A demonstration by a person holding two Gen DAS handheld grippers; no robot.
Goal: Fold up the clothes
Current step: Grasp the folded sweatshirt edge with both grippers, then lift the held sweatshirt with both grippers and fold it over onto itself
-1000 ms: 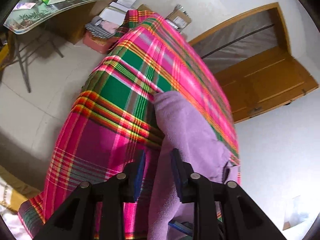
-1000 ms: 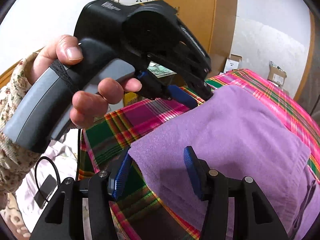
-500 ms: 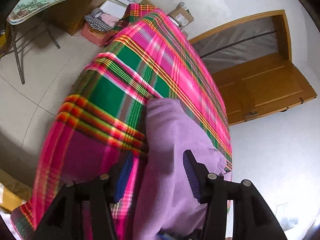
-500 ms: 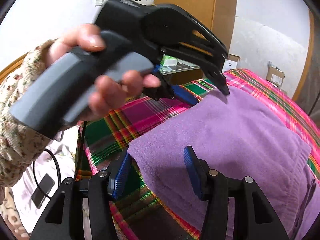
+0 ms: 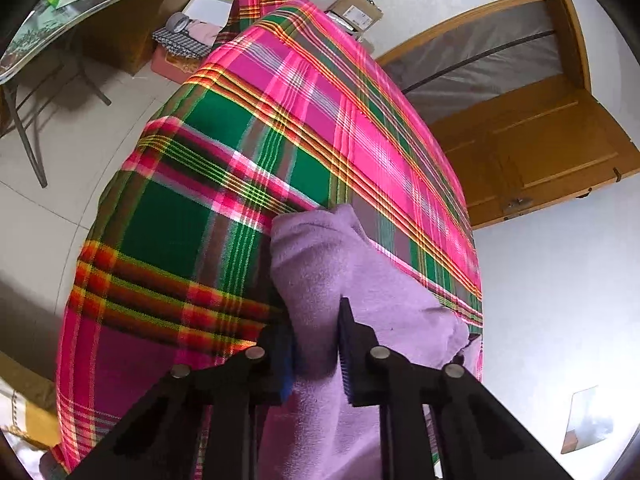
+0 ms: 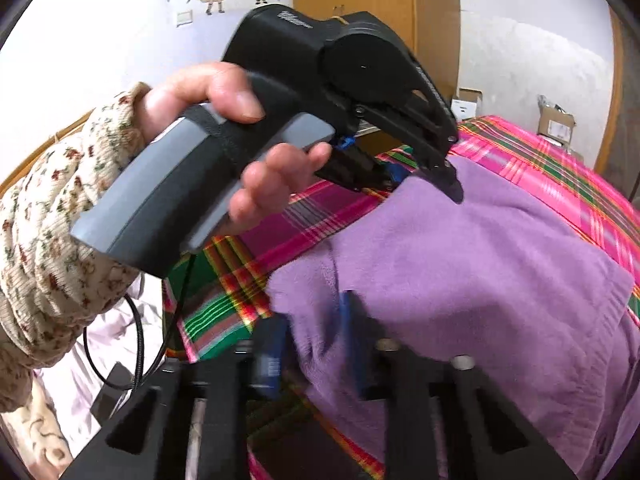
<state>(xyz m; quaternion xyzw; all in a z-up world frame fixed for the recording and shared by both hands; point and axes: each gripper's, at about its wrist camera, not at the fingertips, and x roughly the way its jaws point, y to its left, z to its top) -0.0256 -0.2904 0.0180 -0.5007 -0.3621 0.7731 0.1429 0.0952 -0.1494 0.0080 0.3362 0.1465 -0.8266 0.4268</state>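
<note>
A soft purple fleece garment point(image 6: 472, 272) lies on a table covered with a bright pink, green and orange plaid cloth point(image 5: 248, 168). The left tool point(image 5: 316, 352) has just been closing, and its blue-padded jaws now pinch a bunched edge of the garment. The right tool point(image 6: 314, 344) has likewise just been closing and now pinches the near corner of the same garment.

Only the right wrist view shows the person's hand point(image 6: 240, 148) in a floral knitted sleeve point(image 6: 52, 240) gripping the left tool's grey handle, with that tool's tips at the garment's far corner. Only the left wrist view shows the wooden door point(image 5: 532, 152), the tiled floor point(image 5: 72, 160) and the far end of the table.
</note>
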